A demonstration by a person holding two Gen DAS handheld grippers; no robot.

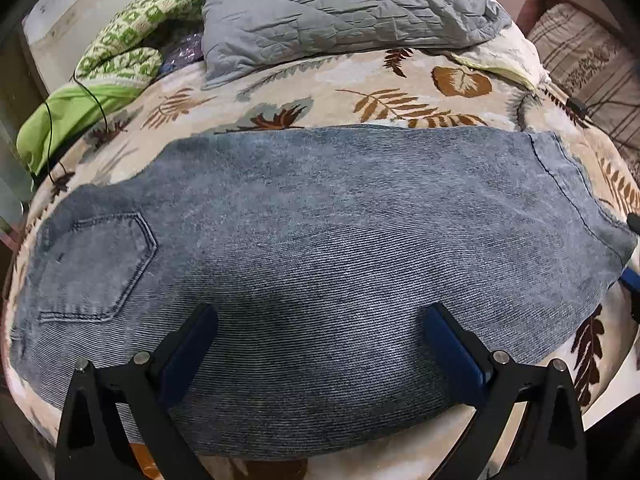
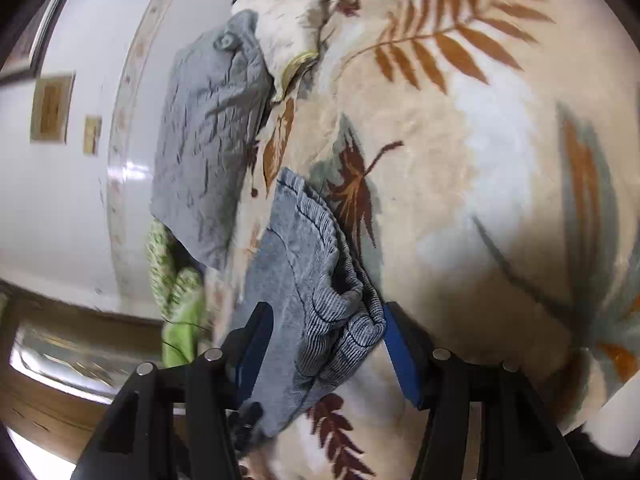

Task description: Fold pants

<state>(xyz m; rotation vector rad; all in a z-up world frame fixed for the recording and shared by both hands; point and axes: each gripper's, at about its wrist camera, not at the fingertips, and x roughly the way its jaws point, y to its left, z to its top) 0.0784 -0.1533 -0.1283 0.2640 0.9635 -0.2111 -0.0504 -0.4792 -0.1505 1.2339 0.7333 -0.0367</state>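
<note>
Left wrist view: jeans (image 1: 320,248) lie flat across the bed (image 1: 400,80), near its front edge; left gripper (image 1: 320,320) hovers spread wide, grasping nothing. Right wrist view: right gripper (image 2: 326,320) seemingly pinches the bunched leg hem (image 2: 320,280).

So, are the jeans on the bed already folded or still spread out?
Spread lengthwise: the jeans lie long and flat across the blanket, back pocket visible. Whether the legs are stacked, cannot tell.

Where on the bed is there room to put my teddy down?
Bare leaf-print blanket shows between the jeans and the grey pillow, and beyond the jeans' hem. It's crowded by the green knit blanket and pillow.
</note>
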